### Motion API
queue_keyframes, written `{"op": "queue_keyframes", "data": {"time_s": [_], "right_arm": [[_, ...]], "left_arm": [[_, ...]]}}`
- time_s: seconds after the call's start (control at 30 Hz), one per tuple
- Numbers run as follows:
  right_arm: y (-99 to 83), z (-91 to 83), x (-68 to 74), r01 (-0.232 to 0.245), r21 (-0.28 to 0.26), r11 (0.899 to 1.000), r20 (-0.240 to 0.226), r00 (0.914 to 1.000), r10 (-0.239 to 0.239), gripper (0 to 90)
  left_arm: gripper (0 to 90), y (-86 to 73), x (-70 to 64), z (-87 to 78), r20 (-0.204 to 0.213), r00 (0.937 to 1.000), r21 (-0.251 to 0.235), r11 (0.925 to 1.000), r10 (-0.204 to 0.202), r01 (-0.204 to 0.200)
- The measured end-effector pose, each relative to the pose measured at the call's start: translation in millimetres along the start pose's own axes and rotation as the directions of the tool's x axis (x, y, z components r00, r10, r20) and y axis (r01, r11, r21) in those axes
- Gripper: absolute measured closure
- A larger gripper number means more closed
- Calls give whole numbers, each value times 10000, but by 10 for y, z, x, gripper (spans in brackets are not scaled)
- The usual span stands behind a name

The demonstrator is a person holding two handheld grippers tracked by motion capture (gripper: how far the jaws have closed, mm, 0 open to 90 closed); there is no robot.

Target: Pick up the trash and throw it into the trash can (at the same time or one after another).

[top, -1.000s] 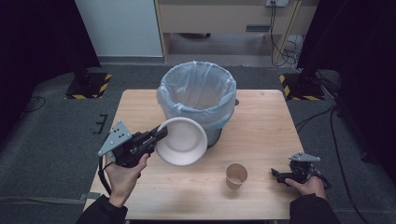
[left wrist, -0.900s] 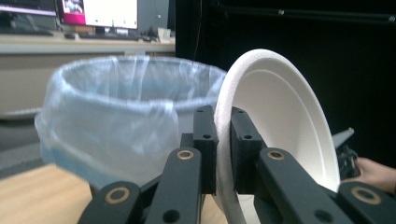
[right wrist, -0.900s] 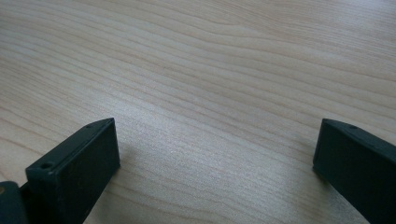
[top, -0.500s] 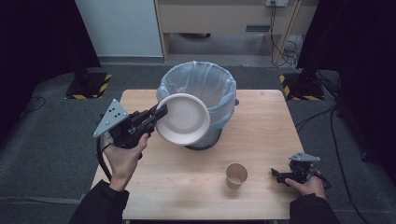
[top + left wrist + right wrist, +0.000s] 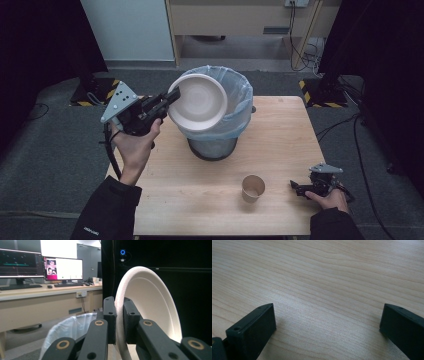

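- White paper plate point(image 5: 197, 102): pinched by its rim between the jaws of the left gripper point(image 5: 167, 102), held on edge above the tabletop.
- In the left gripper view the plate point(image 5: 150, 310) rim sits clamped between both black jaws, its hollow face turned to the right of the tool.
- Bin point(image 5: 215, 107) with a pale blue liner: directly ahead of the left gripper; the plate overlaps the near-left part of its mouth.
- Right gripper point(image 5: 300, 189): resting low on the wooden table point(image 5: 280, 130), jaws spread wide with bare wood point(image 5: 324, 290) between them.
- Paper cup point(image 5: 252, 188): upright, near the right gripper's jaw tips, apart from them.
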State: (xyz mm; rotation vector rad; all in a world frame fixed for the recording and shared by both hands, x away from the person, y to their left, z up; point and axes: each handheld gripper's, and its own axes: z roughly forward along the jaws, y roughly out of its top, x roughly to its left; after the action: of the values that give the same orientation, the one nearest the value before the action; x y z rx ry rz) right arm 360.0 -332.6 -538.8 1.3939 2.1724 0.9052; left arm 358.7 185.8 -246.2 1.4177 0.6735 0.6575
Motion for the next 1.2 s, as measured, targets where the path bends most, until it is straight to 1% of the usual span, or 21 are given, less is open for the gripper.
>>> {"op": "queue_keyframes", "data": {"time_s": [0.03, 0.07, 0.13, 0.17, 0.23, 0.27, 0.33, 0.37, 0.4, 0.43, 0.47, 0.5, 0.57, 0.67, 0.8, 0.83, 0.87, 0.93, 0.97, 1.03, 1.2], "right_arm": [[0, 0, 0, 0, 0, 10000, 0, 10000, 0, 7], [0, 0, 0, 3, 2, 10000, -1, 10000, -3, 7], [0, 0, 0, 2, -1, 10000, -1, 10000, -2, 7], [0, 0, 0, 1, -2, 10000, -2, 10000, -1, 7], [0, 0, 0, 3, 1, 10000, -1, 10000, -3, 6], [0, 0, 0, 6, 0, 10000, -1, 10000, -6, 6], [0, 0, -1, 20, 6, 10000, -3, 10000, -20, 7], [0, 0, 0, 3, -1, 10000, -2, 10000, -3, 7], [0, 0, 0, 2, -1, 10000, -2, 10000, -2, 7], [0, 0, 0, 2, -1, 10000, -2, 10000, -2, 7], [0, 0, -1, 3, -2, 10000, -2, 10000, -3, 7], [0, 0, -1, 3, -2, 10000, -2, 10000, -3, 7], [1, 3, -3, 24, -13, 10000, -6, 10000, -24, 8], [2, 4, -6, 65, -22, 10000, -11, 10000, -65, 8], [4, 6, -4, 37, -36, 10000, -15, 10000, -37, 8], [4, 6, -4, 37, -36, 10000, -15, 10000, -37, 8], [4, 7, -5, 44, -41, 10000, -13, 10000, -44, 8], [4, 7, -5, 50, -45, 10000, -10, 10000, -50, 8], [4, 7, -5, 49, -43, 10000, -12, 10000, -49, 8], [5, 7, -4, 42, -39, 10000, -20, 10000, -42, 8], [7, 9, -4, 38, -27, 10000, -31, 10000, -38, 8]], "left_arm": [[828, 0, 0, 0, 0, 10000, 0, 10000, 0, 0], [828, 38, 42, 34, -125, 9999, -86, 9999, 54, -55], [828, 66, 71, 67, -191, 9998, -132, 9999, 16, -19], [828, 75, 76, 81, -211, 9997, -73, 9999, -89, 87], [828, 87, 86, 96, -242, 9997, -83, 9999, -77, 75], [828, 107, 105, 135, -314, 9995, -189, 9998, 5, -11], [828, 119, 116, 176, -332, 9994, -186, 9998, -23, 17], [828, 124, 117, 214, -313, 9994, -114, 9998, -136, 132], [828, 131, 129, 245, -375, 9993, -184, 9998, -19, 12], [828, 131, 129, 245, -375, 9993, -184, 9998, -19, 12], [828, 139, 140, 301, -430, 9991, -227, 9997, -49, 40], [828, 139, 140, 301, -430, 9991, -227, 9997, -49, 40], [828, 149, 160, 383, -546, 9985, -254, 9997, -38, 24], [828, 150, 169, 444, -665, 9978, -232, 9997, 51, -66], [828, 106, 214, 584, -909, 9958, -39, 9999, 114, -118], [828, 106, 214, 584, -909, 9958, -39, 9999, 114, -118], [828, 71, 234, 644, -974, 9952, 70, 10000, 19, -12], [828, 41, 265, 691, -1249, 9921, 158, 9998, 124, -105], [828, 25, 273, 718, -1201, 9927, 160, 9998, 117, -99], [828, 9, 282, 743, -1264, 9919, 183, 9998, 144, -122], [827, -98, 335, 895, -1464, 9888, 545, 9983, 295, -217]]}}
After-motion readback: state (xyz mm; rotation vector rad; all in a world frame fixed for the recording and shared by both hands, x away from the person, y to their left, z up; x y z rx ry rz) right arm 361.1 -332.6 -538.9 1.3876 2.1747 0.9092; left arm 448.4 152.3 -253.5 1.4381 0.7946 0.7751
